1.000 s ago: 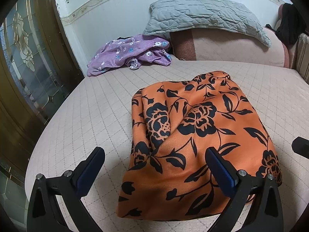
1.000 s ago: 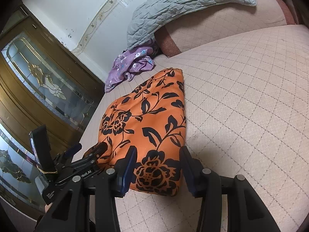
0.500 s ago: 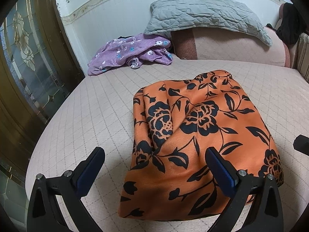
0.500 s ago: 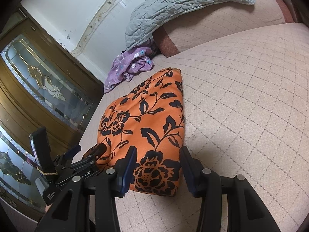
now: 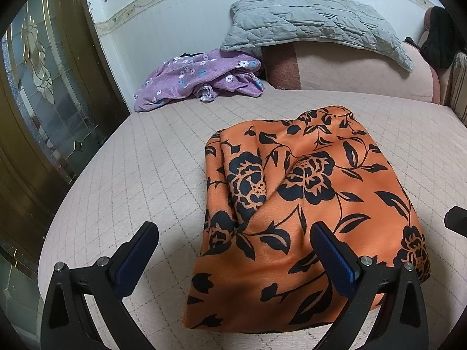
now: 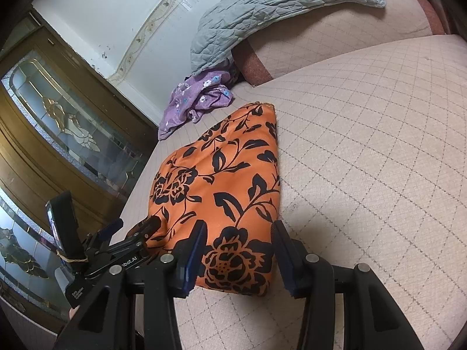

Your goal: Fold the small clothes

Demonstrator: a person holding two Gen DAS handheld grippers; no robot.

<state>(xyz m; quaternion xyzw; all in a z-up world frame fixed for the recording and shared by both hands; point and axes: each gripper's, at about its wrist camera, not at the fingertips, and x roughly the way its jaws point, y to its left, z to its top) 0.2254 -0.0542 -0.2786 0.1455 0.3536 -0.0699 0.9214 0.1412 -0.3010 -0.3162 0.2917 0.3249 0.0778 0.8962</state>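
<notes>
Orange floral garment (image 5: 306,204) lies folded into a compact stack on the bed (image 5: 131,175), both the left gripper (image 5: 233,250) and right gripper (image 6: 238,250) poised at its near edge, fingers released, while a purple garment (image 5: 198,78) remains unfolded.

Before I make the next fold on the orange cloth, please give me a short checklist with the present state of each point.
1. Orange floral cloth lies on the bed, already folded over: ok.
2. Left tool open, nothing pinched: ok.
3. Right tool open, its fingers astride the cloth's near corner, not pressing: ok.
4. Cloth surface smooth: not ok, a ridge of creases runs along its left part.
5. Purple floral garment apart from the cloth, by the grey pillow: ok.
6. Layers underneath aligned: cannot tell.
</notes>
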